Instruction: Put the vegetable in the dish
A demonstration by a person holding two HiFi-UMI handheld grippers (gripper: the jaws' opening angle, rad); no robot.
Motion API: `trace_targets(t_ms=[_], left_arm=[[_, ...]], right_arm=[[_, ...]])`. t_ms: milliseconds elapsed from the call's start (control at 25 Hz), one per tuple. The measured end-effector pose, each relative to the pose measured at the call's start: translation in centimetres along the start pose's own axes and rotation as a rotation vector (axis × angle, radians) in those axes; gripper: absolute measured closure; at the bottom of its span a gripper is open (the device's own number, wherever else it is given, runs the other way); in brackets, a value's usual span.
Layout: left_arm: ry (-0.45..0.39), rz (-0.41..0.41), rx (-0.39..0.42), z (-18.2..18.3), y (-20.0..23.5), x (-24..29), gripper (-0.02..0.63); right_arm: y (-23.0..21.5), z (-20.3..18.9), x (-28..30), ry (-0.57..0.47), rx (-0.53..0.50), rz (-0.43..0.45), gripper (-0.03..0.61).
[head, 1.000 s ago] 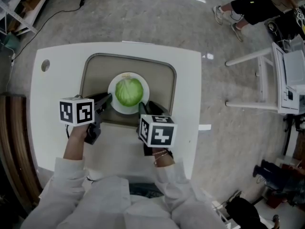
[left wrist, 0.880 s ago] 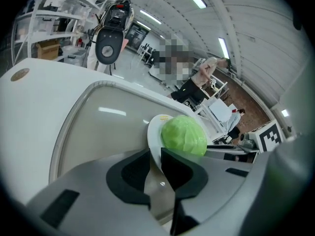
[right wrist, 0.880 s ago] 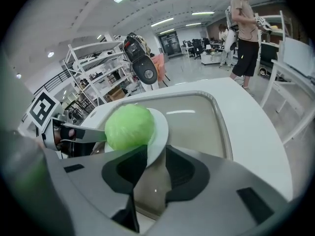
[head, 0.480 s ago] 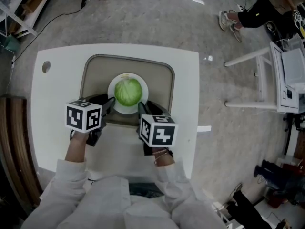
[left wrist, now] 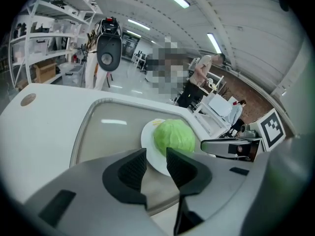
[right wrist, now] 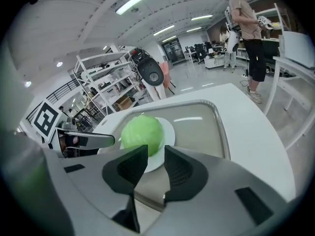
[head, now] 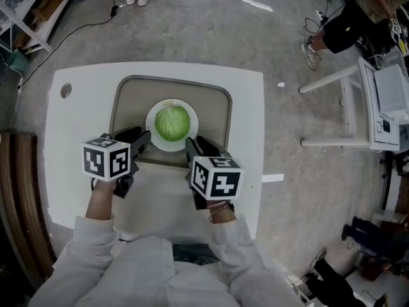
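A round green cabbage [head: 172, 122] rests on a white plate [head: 167, 146] in the middle of a beige tray [head: 131, 104] on the white table [head: 77, 120]. My left gripper [head: 143, 139] hovers at the plate's near-left rim; its jaws are opening and hold nothing. My right gripper [head: 191, 145] stands open and empty at the near-right rim. In the left gripper view the cabbage [left wrist: 174, 136] lies just beyond the left gripper [left wrist: 156, 154]. The right gripper view shows the cabbage [right wrist: 141, 134] ahead of the right gripper [right wrist: 156, 154], slightly left.
The table has a small round hole [head: 66, 91] at its far left corner. White furniture [head: 377, 107] stands on the floor to the right, with a person [head: 348, 18] beyond it. Shelving [right wrist: 106, 82] lines the room's side.
The left gripper's marker cube has shifted slightly toward me and down. The cabbage and the right gripper stay where they were. The person at the upper right has moved.
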State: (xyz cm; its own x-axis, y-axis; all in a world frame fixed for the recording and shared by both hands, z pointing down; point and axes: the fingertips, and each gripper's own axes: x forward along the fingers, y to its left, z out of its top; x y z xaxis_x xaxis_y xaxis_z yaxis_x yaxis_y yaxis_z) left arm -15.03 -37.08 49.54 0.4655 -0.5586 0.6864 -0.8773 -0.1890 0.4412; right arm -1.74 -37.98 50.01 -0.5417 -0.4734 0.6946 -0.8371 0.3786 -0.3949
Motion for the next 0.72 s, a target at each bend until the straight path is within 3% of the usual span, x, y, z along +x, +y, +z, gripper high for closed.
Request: trace_targets(t_ms=[240, 520, 720], left_arm=[[-0.114, -0.049, 0.001, 1.6, -2.8, -3.2, 0.491], [-0.276, -0.154, 0.023, 3.0, -6.1, -7.8, 0.551], [-0.413, -0.213, 0.174, 4.6, -10.4, -12.1, 0.561]], right_arm=[[2.3, 2.4, -3.7, -0.129, -0.016, 0.087, 0.519], [6.8, 4.2, -8.4, -0.275, -0.091, 0.201, 0.543], [10.1, 5.2, -12.6, -0.376, -0.122, 0.339, 0.554]])
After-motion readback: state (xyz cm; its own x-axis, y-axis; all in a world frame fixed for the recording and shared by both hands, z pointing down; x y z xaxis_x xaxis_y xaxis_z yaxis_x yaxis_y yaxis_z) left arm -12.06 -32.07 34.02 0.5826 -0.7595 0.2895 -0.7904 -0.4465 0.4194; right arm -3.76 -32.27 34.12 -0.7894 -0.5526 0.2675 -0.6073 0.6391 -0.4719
